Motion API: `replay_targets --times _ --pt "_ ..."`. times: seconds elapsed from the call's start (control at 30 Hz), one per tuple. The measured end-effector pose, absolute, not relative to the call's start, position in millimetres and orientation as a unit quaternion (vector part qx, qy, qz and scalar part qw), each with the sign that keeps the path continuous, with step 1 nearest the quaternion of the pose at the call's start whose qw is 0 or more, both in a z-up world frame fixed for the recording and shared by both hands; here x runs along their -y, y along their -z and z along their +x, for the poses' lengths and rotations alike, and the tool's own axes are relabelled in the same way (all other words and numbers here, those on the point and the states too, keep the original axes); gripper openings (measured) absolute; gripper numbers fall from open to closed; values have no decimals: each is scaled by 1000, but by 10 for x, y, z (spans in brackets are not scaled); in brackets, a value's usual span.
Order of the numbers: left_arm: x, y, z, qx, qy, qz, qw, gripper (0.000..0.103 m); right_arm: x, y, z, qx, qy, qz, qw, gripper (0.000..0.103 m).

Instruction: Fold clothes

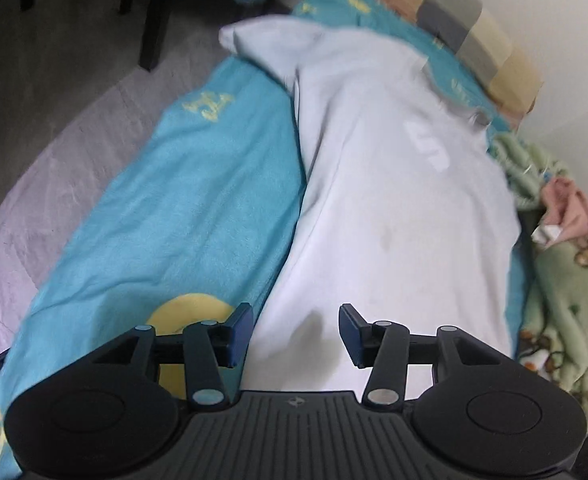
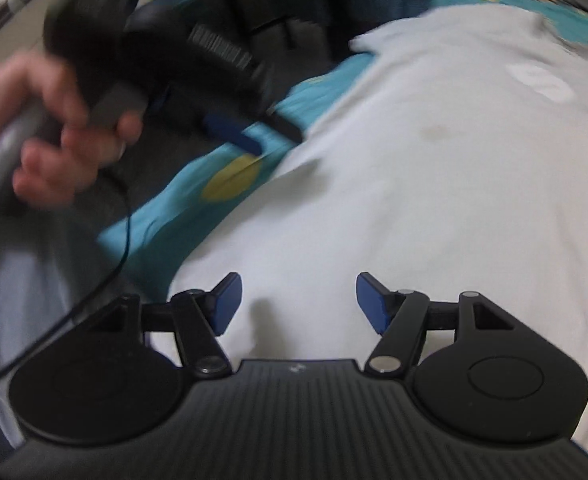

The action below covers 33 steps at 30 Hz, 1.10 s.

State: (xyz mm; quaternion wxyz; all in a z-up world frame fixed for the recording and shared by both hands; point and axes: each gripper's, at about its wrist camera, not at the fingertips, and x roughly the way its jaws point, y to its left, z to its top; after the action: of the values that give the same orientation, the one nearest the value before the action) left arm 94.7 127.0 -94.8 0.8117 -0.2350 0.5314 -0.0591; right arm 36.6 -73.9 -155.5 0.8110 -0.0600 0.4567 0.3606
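Observation:
A pale white garment (image 1: 394,184) lies spread lengthwise on a teal bedsheet (image 1: 181,208); it has a white print near its far end. My left gripper (image 1: 296,334) is open and empty, just above the garment's near left edge. In the right wrist view the same garment (image 2: 434,184) fills the frame, and my right gripper (image 2: 298,302) is open and empty over its near part. The left gripper (image 2: 253,136), blurred and held by a hand (image 2: 49,128), also shows there at the garment's left edge.
A green patterned blanket (image 1: 566,300) and a pink cloth (image 1: 574,208) lie at the bed's right. A padded headboard (image 1: 478,40) runs along the wall. Grey floor (image 1: 53,128) and dark chair legs (image 1: 153,20) are to the left. A black cable (image 2: 121,240) hangs from the hand.

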Motion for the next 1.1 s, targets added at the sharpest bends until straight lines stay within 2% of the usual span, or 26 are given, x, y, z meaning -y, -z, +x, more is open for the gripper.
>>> replay_targets --times 0.23,0.4,0.47,0.6,0.63,0.67,0.7,0.83,1.1 --pt "-1554 323 355 -471 30 -285 834 59 315 1629 322 -472 -413 -97 773 65" --pt "-1804 152 105 -453 0 -307 837 60 343 1548 354 -472 -434 -58 765 64" --pt "-1870 159 56 -453 -7 -313 834 60 293 1557 288 -472 -437 -79 762 62" --pt "-1914 277 31 -460 -29 -320 828 60 231 1698 219 -480 -410 -105 768 49" --pt "-1923 289 28 -461 -34 -322 826 60 237 1705 214 -477 -402 -108 774 36" --pt "-1924 311 26 -461 -38 -325 825 60 242 1704 205 -474 -396 -113 778 18" --pt "-1907 332 29 -461 -41 -328 823 60 256 1699 199 -475 -393 -113 779 12" --pt "-1802 382 21 -464 -44 -333 820 60 459 1577 220 -477 -372 -75 793 7" --pt "-1325 572 80 -491 -16 -317 811 60 1614 1162 323 -473 -283 140 822 6"
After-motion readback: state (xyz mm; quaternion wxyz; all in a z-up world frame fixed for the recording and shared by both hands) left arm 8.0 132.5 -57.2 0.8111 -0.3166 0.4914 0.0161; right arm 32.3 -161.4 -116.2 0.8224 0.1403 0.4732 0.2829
